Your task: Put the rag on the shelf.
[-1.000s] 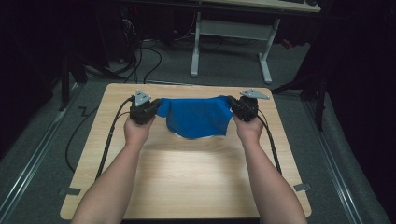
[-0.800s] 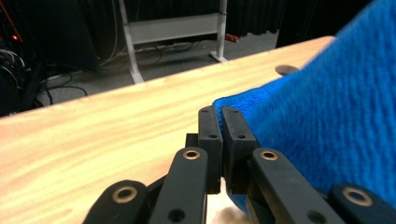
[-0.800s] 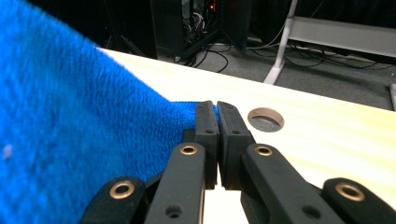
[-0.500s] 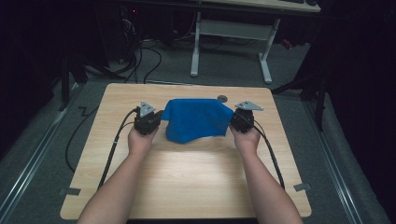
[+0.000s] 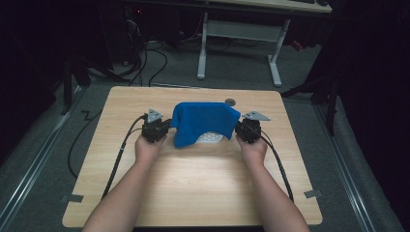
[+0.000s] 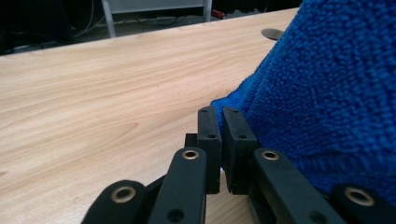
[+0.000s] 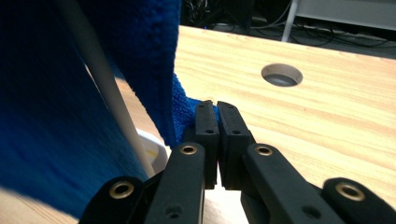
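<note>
One camera hangs high above the person's side and looks forward and down on the whole table [image 5: 193,188]. Two others ride on the grippers, very near the wood, each looking along its black jaws. All three share the blue towel [image 5: 205,121] [image 6: 336,93] [image 7: 70,93].

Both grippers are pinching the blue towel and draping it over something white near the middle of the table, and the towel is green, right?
Not green: the towel is blue, as the high view shows. The rest holds: the left gripper and right gripper each pinch an edge of it, and it drapes over something white near the middle of the table.
</note>
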### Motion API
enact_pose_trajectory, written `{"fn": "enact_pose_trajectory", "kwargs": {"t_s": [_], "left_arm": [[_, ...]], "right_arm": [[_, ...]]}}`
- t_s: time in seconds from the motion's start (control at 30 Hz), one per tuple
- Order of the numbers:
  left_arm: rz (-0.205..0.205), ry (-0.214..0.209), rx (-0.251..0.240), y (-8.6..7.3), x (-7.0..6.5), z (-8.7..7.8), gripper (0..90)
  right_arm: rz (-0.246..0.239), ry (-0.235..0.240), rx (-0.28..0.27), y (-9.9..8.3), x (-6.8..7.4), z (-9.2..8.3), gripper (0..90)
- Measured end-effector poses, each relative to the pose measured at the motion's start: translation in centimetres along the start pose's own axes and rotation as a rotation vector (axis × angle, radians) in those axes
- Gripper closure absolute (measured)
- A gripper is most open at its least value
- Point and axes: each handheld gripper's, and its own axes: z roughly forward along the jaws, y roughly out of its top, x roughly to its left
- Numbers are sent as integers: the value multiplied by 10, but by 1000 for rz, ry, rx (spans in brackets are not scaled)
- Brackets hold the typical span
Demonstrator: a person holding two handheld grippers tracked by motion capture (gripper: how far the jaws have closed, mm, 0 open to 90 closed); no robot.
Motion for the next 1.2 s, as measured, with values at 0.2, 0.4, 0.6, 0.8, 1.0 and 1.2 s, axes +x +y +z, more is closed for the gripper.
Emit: {"fn": "enact_pose_trajectory", "kwargs": {"t_s": [0.2,0.4,0.6,0.8,1.0,1.2], "left_arm": [[-2,-1,14,-2,-1,3,860],[-13,-7,23,-4,-1,4,836],[-32,4,28,-6,2,4,778],[-46,38,33,-8,8,-2,665],[-38,47,-1,-3,8,-11,650],[-21,52,-13,1,8,-17,645]], "right_arm": [[-4,-5,14,-3,-1,0,886],[-7,-2,15,-4,0,0,885],[18,0,4,-10,-4,-1,867],[14,-19,1,-7,-7,-4,763],[27,-26,-3,-4,-11,-9,750],[22,-40,-15,0,-15,-14,725]]}}
